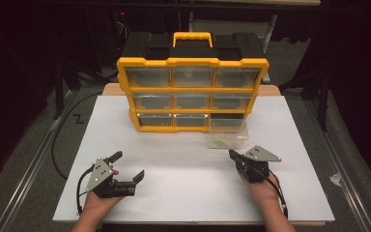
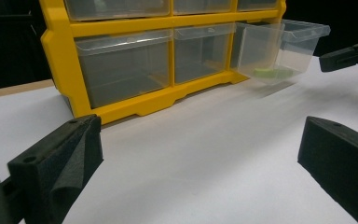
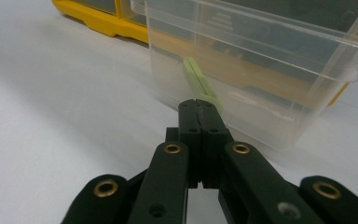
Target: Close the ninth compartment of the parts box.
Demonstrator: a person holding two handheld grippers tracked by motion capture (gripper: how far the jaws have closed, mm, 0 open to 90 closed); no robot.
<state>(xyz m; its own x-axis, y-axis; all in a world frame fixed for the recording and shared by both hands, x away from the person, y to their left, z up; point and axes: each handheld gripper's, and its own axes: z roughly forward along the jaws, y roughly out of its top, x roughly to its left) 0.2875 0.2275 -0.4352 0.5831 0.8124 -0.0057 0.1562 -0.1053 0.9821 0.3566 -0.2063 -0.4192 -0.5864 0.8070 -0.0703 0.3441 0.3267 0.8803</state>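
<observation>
High view looks down from above; both gripper views sit low — sharing the pulled-out drawer (image 2: pixel 279 51).

The right gripper (image 3: pixel 199 105) has its two black jaws pressed together with nothing between them, and its tip is just in front of the clear plastic drawer (image 3: pixel 270 60). Inside the drawer lies a flat pale green piece (image 3: pixel 198 79). The drawer stands on the white table surface (image 3: pixel 51 116), beside the yellow plastic frame (image 3: pixel 98 18).
</observation>
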